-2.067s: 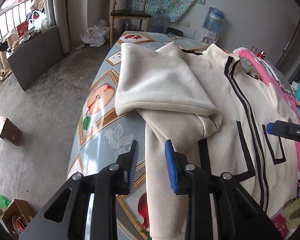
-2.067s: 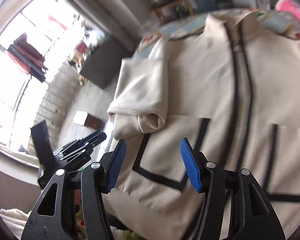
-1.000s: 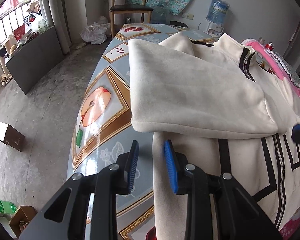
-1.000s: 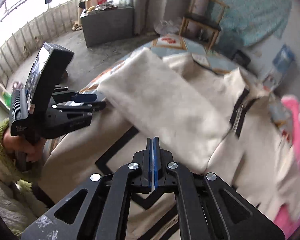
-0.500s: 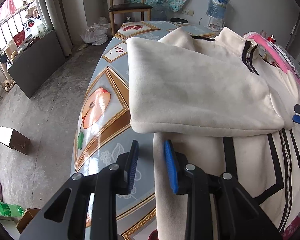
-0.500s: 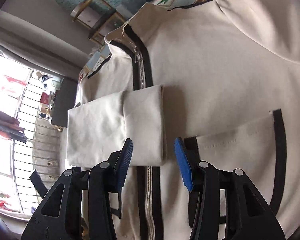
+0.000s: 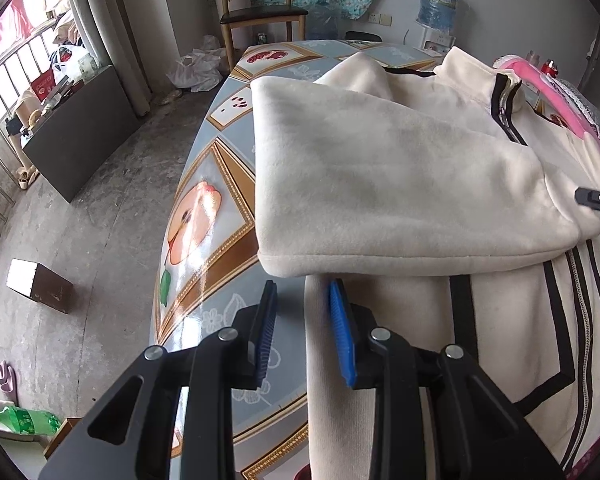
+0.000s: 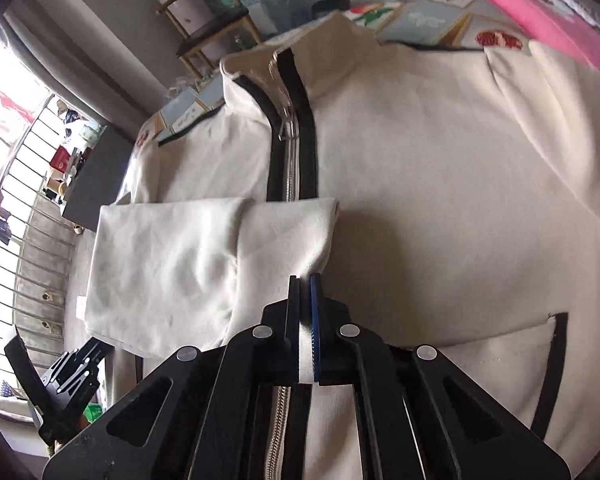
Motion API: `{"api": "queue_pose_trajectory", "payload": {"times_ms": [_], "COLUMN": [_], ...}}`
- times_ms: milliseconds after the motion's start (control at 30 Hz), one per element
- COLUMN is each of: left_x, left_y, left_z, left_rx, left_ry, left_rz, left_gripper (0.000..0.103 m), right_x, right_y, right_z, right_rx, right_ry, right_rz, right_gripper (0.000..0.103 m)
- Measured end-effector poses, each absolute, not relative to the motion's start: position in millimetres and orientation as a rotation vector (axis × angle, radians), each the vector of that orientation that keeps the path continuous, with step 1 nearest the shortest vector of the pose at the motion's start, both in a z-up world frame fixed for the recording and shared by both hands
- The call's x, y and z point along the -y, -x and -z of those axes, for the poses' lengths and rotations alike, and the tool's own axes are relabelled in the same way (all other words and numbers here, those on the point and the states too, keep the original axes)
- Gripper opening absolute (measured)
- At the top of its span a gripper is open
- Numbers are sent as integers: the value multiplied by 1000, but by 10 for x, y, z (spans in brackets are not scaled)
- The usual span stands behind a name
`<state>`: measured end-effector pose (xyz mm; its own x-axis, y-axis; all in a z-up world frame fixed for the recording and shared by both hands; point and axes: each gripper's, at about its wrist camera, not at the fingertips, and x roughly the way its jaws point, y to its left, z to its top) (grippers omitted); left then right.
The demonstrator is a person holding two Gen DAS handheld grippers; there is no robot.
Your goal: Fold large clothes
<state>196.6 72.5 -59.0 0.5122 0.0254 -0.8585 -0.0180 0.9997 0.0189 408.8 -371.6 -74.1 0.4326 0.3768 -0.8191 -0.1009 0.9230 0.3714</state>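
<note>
Cream fleece zip jacket w/ black trim (image 8: 440,184) lies flat, front up, on patterned fruit-print tablecloth (image 7: 204,216), filling centre and right of both views. One sleeve (image 7: 380,200) is folded across the chest, cuff end at the zip. Right gripper (image 8: 305,312), lower centre of right view: jaws pinched together on a thin cream fold at the cuff edge. Left gripper (image 7: 302,332), bottom centre of left view: jaws apart, nothing between, poised over the jacket's side edge. Step, by my reading: sleeve fold-in, nearly done. Next move calls for settling the cuff flat, letting go w/o dragging fabric, then the other sleeve.
</note>
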Motion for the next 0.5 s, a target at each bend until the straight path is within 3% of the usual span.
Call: {"api": "queue_pose_trajectory", "payload": {"times_ms": [267, 367, 500], "left_x": [-718, -698, -686], "left_y": [-1965, -1974, -1978], "left_z": [583, 583, 582], "left_rx": [-1040, -1042, -1043], "left_ry": [-31, -37, -45], "left_rz": [-37, -35, -40], "left_gripper": [27, 27, 27], "right_x": [4299, 4730, 4984], "right_y": [-4091, -4097, -4128], "right_z": [-206, -195, 265], "right_rx": [-801, -793, -886], "right_ry": [-255, -282, -313], "right_rz": [-191, -113, -59], "right_gripper": [4, 4, 4]}}
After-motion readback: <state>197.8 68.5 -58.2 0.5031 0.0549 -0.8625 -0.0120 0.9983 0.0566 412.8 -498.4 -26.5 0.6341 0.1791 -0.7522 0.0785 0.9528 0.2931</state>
